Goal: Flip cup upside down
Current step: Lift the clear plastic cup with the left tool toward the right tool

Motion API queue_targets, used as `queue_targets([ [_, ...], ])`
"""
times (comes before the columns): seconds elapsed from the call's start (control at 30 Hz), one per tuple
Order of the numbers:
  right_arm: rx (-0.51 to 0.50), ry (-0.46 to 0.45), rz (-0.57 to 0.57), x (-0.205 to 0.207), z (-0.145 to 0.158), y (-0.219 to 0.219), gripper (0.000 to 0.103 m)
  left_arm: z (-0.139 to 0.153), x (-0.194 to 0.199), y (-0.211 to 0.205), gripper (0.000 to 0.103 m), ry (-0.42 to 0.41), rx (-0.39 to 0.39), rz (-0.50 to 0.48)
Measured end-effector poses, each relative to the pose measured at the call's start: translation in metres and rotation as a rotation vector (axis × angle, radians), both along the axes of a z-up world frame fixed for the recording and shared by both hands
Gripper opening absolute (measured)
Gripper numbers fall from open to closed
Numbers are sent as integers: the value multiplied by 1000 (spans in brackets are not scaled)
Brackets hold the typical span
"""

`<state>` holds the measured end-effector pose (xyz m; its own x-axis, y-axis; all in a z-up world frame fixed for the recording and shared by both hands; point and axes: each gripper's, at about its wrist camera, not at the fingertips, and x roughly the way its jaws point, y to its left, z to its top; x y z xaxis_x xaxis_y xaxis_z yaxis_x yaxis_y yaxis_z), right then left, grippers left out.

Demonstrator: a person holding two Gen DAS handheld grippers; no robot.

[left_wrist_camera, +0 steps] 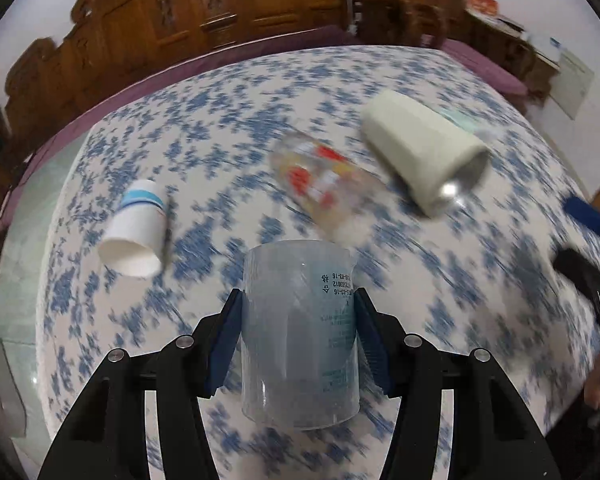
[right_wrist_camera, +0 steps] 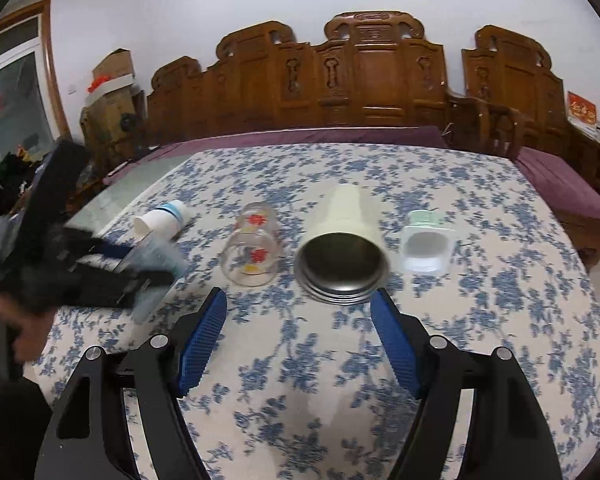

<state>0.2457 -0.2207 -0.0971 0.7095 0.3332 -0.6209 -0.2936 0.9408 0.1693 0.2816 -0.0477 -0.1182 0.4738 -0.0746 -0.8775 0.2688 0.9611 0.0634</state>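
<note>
Table w/ blue-flowered cloth. Left hand-held gripper clamps the clear plastic cup mid-wall, lifted above the cloth; rotate wrist fully, land rim flat. Right hand-held gripper open, empty.

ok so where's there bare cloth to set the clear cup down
Free: the near strip of tablecloth in front of the right gripper, and the cloth behind the row. Crowded: the middle row, with the paper cup, glass, cream tumbler and small white cup lying on their sides. The left gripper holds the clear cup.
</note>
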Motion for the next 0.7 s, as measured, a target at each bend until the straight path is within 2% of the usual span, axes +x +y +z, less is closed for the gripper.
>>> queue_targets([
  [0.2, -25, 15, -33, -4, -7, -13, 77, -8, -43, -15, 53, 15, -75, -23],
  [0.43, -36, 23, -36, -3, -10, -10, 77, -23, -70, -31, 53, 34, -139, -41],
  [0.7, -32, 44, -7, 1, -17, -3, 77, -50, -70, -40, 53, 56, -122, -44],
])
